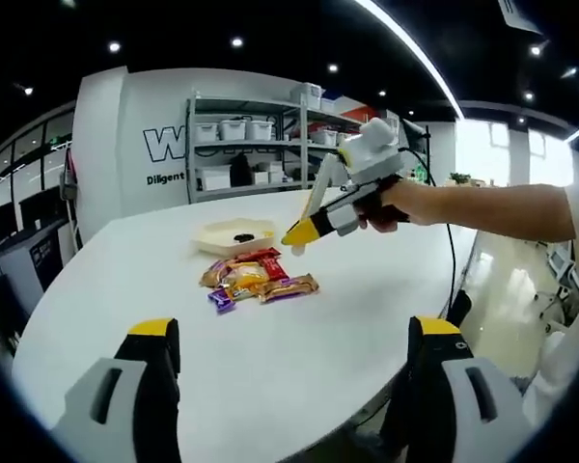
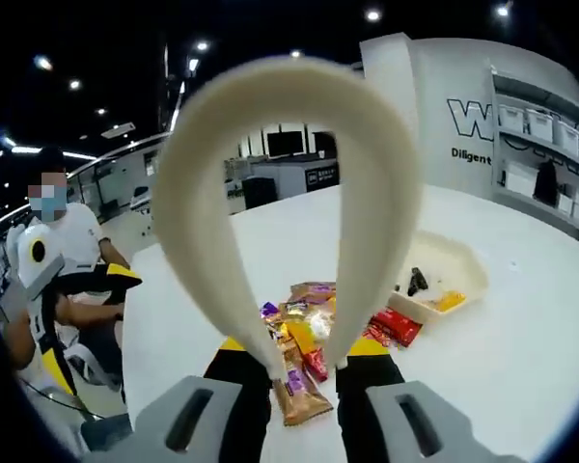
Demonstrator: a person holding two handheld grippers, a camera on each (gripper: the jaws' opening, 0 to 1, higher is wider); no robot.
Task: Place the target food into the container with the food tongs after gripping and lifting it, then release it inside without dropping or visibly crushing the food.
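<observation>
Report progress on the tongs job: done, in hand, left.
Done: the right gripper is shut on the cream food tongs, and the container already holds a few small pieces.
In hand: the tongs hang over the snack pile, tips empty.
Left: grip and lift a snack, carry it to the container, release it inside. The left gripper is open and idle.

Bare table [image 1: 125,289] rings the snack pile [image 1: 256,278] and tray [image 1: 234,234].
</observation>
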